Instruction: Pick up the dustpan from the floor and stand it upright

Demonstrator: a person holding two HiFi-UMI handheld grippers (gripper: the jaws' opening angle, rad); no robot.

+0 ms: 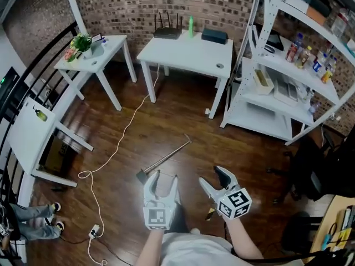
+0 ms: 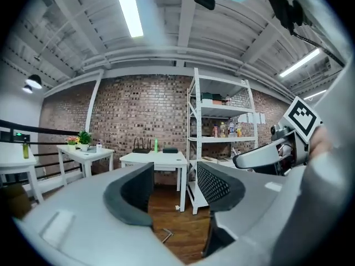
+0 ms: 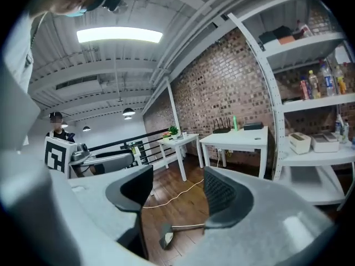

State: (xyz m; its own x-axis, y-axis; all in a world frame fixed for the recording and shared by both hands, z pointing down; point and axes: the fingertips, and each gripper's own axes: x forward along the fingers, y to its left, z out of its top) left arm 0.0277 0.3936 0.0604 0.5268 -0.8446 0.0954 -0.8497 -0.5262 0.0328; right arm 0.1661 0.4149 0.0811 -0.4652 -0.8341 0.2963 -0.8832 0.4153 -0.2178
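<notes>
No text can be read — the labels on the shelf bottles [image 1: 302, 55] are too small.

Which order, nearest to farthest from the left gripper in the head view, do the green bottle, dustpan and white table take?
1. Dustpan, lying just ahead of the left gripper.
2. White table, well beyond it, straight ahead.
3. Green bottle, standing at that table's back edge.

grey left gripper [image 1: 164, 177], right gripper [image 1: 212, 176]
</notes>
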